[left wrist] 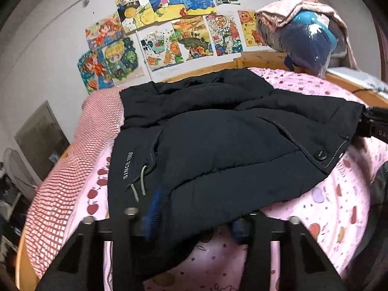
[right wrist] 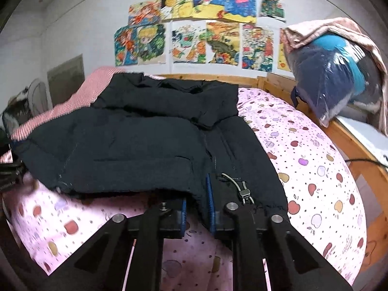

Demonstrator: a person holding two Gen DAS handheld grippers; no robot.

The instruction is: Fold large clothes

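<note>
The left gripper [left wrist: 191, 220] sits at the near hem of a black padded jacket [left wrist: 218, 145], its fingers spread fairly wide with the hem draped across and between them; whether they pinch the cloth cannot be told from this view. The jacket lies partly folded on a bed with a pink apple-print sheet [left wrist: 339, 206], one panel turned over so that a snap button [left wrist: 319, 155] and grey stitching show, and white lettering and a grey drawcord [left wrist: 141, 181] sit near the hem. A red-striped pillow [left wrist: 72, 169] lies at the jacket's left edge, and children's drawings [left wrist: 169, 31] cover the wall behind. In the right wrist view, the right gripper [right wrist: 197, 208] has its blue-padded fingers [right wrist: 210, 201] drawn close together on a fold of the jacket's [right wrist: 145, 133] hem, next to a drawcord with a toggle [right wrist: 243, 190]. A bagged bundle of clothes [right wrist: 334, 82] rests on the wooden bed frame [right wrist: 351, 145] to the right.
</note>
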